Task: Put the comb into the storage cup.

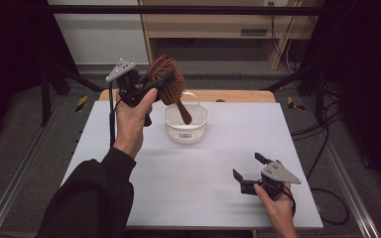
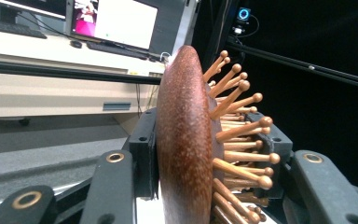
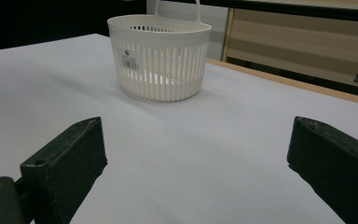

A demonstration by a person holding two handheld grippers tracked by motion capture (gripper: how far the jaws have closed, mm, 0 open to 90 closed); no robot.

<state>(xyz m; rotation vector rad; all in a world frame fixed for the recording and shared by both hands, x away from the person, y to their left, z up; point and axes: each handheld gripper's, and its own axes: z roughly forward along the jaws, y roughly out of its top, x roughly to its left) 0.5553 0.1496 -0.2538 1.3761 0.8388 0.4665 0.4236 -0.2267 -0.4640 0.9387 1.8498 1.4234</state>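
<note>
**Hairbrush held above the basket, other hand-held gripper open on the tabletop**

The wooden hairbrush (image 1: 167, 79) is up in the air, over the far left part of the tabletop (image 1: 193, 168), clamped by its head in the left hand-held gripper (image 1: 155, 84). In the high view its handle slants down and to the right, its tip over the white basket (image 1: 186, 124); whether the tip touches the basket cannot be told. In the left gripper view the hairbrush (image 2: 186, 140) stands edge-on between the two black jaws: the smooth, speckled brown back faces one jaw, and the ball-tipped wooden pins stick out toward the other. The jaws are closed firmly on the head from both sides.

The left hand (image 1: 131, 119) that carries this hand-held gripper is raised, with a dark sleeve (image 1: 96, 193) behind it coming in from the bottom of the high view.

The basket stands upright on the tabletop, near its far edge and about midway across. In the right gripper view the basket (image 3: 161, 58) shows slatted walls, a small label on its side and a thin handle rising from its rim.

The right hand-held gripper (image 1: 248, 171) sits low over the near right part of the tabletop, well apart from the basket, pointing toward it. Its jaws stand wide apart with nothing between them; in the right gripper view only bare white tabletop (image 3: 191, 154) lies between the pads.
</note>
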